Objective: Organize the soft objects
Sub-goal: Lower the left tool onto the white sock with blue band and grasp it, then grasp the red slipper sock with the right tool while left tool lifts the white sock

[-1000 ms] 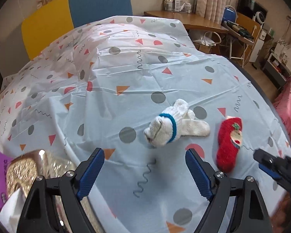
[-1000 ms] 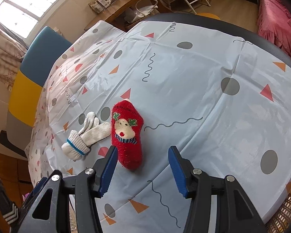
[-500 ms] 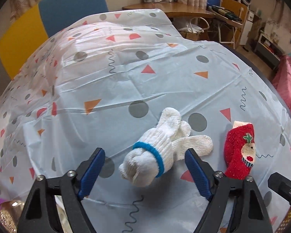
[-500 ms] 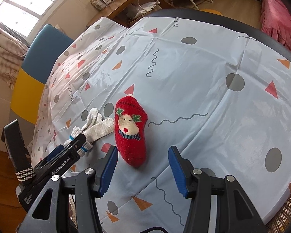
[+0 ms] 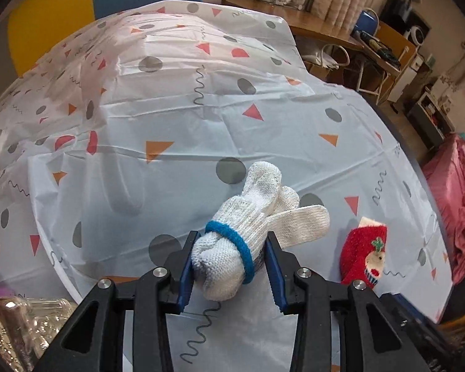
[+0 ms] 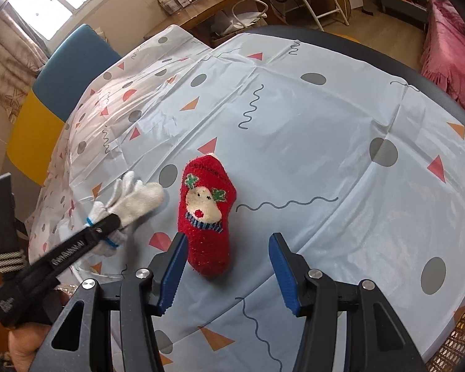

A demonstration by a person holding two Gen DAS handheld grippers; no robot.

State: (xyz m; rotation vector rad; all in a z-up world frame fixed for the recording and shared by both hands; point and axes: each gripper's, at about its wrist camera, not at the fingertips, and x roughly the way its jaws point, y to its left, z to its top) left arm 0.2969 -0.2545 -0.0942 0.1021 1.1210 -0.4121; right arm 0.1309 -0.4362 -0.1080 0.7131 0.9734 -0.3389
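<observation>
Left gripper (image 5: 229, 271) fingers closing around white glove bundle (image 5: 232, 248); risking slippage. Right gripper (image 6: 224, 271) fingers spread, hovering over red sock (image 6: 206, 217).

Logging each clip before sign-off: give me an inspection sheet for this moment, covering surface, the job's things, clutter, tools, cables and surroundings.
Surface: tablecloth, pale blue with dots, triangles and squiggles, creased.
Job's things: white glove bundle with a blue band; red reindeer sock lying flat beside it.
Clutter: shiny gold items at the table's near left edge.
Tools: left tool closing, pads on both sides of the glove bundle; right tool open, with the sock's near end between its fingers, untouched.
Cables: nothing seen.
Surroundings: blue and yellow chair, wooden desk, pink bedding.
</observation>
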